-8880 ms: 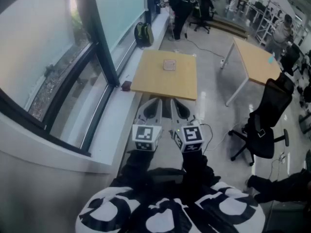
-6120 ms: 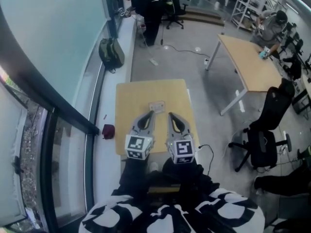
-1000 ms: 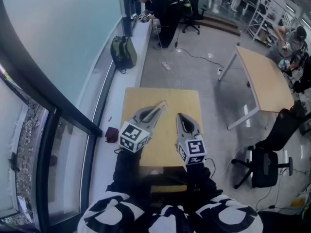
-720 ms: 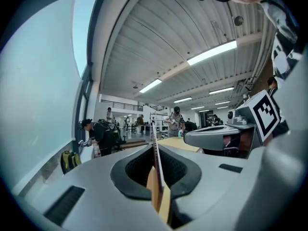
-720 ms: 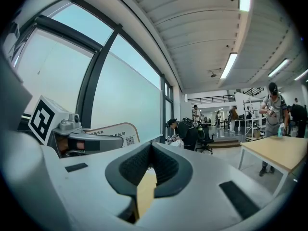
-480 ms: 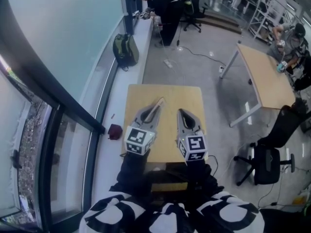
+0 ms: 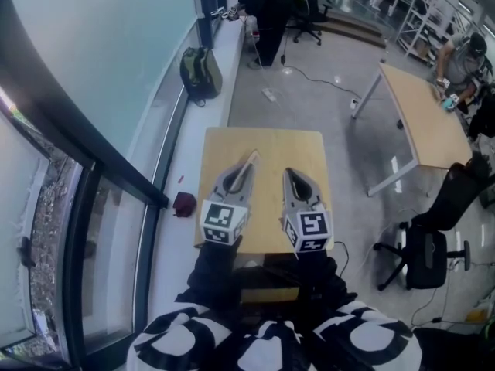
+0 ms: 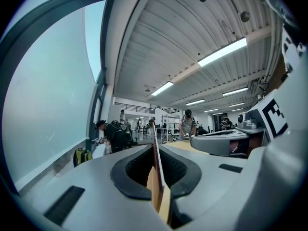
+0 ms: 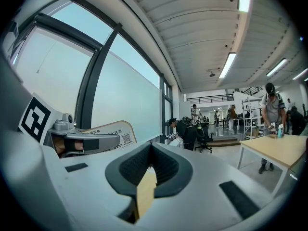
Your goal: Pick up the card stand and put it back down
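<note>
Left gripper: pinched on the thin white printed card stand, which stands edge-on between the jaws, held above the bench.
Right gripper: jaws pressed together, nothing between them, just beside the left one.
Bench: a square light wooden bench beneath both grippers.
Window side: tall glass panes and a white sill carrying a small dark red object.
Floor: grey concrete; a green backpack leans at the sill.
Room: a second wooden table and a black office chair to the right.
</note>
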A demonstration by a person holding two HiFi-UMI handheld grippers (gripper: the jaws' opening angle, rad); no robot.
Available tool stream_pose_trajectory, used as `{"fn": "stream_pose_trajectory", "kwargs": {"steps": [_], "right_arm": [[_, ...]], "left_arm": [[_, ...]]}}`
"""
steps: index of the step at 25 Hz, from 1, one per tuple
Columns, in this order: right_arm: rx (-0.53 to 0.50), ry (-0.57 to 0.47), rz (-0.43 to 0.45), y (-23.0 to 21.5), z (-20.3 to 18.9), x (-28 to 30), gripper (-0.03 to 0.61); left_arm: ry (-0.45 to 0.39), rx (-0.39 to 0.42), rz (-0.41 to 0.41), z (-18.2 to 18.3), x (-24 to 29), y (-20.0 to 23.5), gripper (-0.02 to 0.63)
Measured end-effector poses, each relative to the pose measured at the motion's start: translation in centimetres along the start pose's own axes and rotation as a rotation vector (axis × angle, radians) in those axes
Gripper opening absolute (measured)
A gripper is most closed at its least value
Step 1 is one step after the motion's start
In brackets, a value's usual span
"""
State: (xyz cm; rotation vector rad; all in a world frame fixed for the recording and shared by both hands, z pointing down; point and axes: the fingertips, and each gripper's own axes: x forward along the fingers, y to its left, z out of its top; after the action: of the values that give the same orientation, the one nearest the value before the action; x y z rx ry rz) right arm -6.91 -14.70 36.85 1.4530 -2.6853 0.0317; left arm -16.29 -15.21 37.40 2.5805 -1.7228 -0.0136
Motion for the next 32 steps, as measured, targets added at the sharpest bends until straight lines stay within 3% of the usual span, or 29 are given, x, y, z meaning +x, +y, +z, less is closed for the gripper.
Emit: {"fn": "stream_pose_trajectory", "kwargs": {"steps": [10,26,32], "right_arm": [[0.001,0.042,-0.004,-0.1,-1.9,0.4,0.021],[0.112,0.155,-0.186,-10.6,-6.9,-2.0,0.021],[0.157,0.191,-0.223,-13.1,-8.9,-0.7,0.021]], "left_arm": [[0.048,-0.018,-0.04,-2.7,1.4,-0.1,0.023],[0.167,-0.064,-0.274,-7.5,10.6,-9.2,0.023],[0.208,-0.057,-0.331,-9.6,14.4,-9.6,0.023]]}}
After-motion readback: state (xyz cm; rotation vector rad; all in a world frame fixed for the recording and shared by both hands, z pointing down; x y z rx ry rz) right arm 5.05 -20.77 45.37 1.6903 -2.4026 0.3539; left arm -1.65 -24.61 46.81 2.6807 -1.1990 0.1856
